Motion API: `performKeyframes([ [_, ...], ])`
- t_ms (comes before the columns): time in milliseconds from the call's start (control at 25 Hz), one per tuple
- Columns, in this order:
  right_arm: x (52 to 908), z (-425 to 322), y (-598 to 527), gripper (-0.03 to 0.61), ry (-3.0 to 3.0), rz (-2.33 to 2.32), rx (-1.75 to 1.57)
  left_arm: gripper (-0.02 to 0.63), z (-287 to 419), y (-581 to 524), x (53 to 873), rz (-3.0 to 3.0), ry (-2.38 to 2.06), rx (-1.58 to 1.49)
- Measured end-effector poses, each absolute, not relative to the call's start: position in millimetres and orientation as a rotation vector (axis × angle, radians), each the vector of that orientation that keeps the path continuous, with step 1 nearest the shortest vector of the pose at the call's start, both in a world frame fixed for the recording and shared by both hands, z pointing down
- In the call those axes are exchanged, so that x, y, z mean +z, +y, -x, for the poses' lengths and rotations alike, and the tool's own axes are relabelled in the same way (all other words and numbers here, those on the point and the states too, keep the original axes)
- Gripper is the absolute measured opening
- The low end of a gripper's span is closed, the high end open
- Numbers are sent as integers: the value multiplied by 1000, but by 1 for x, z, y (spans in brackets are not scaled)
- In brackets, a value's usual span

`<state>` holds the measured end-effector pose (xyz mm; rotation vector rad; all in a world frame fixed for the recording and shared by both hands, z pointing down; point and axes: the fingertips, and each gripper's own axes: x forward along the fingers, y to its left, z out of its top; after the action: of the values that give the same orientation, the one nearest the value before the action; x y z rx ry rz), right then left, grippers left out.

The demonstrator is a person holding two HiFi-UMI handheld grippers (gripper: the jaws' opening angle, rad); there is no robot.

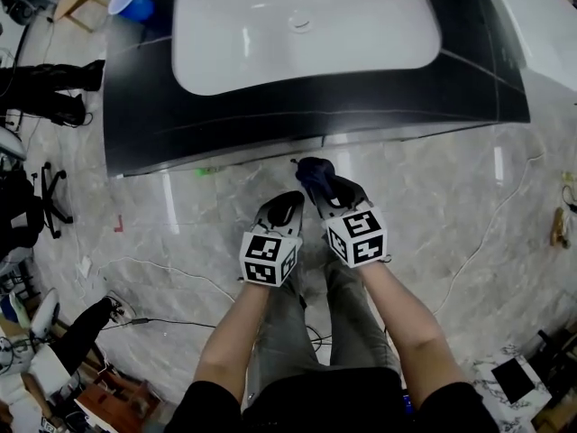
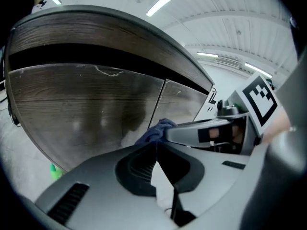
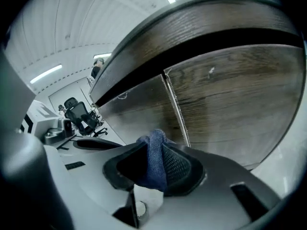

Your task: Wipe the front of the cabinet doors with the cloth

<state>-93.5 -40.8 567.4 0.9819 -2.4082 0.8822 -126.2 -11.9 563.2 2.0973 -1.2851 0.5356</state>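
Nearest the lens in the head view are our two bare forearms [image 1: 236,336], reaching toward 12 o'clock above the glossy grey marble-patterned floor [image 1: 451,197]. The right gripper [image 1: 317,186] has its jaws closed onto the dark blue knitted cloth [image 1: 315,173]. In the right gripper view a bunched fold [image 3: 154,159] is pinched between the ribbed pads and pokes out past the tips, presumably so that fabric rather than plastic meets the surface. The left gripper [image 1: 285,202] is just beside it at 8 o'clock, with its jaws fully together, tips meeting and nothing between them. We judge it is idling alongside, clear of the wiping path. The dark wood-grain cabinet doors [image 3: 230,95] stand at 12 o'clock under the black counter with the white oval basin [image 1: 306,25]. The seam between the two doors runs just beyond the cloth. Both gripper views look up from low down, so we take it that work is at the doors' lower part. The cloth is near the door face, but we cannot tell whether it touches. The wipe does not look far along. Next move: press the fold against the door and sweep across. Risk: the wad is small, so the jaw tips may scrape the finish.
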Motion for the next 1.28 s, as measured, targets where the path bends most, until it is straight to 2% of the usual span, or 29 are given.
performKeyframes([
  [680, 495, 58, -15, 106, -2531, -981, 910, 17, 98, 4, 508, -2125, -1353, 469],
  [1280, 471, 79, -46, 106, -2515, -1102, 805, 17, 115, -9, 499, -2193, -1273, 377],
])
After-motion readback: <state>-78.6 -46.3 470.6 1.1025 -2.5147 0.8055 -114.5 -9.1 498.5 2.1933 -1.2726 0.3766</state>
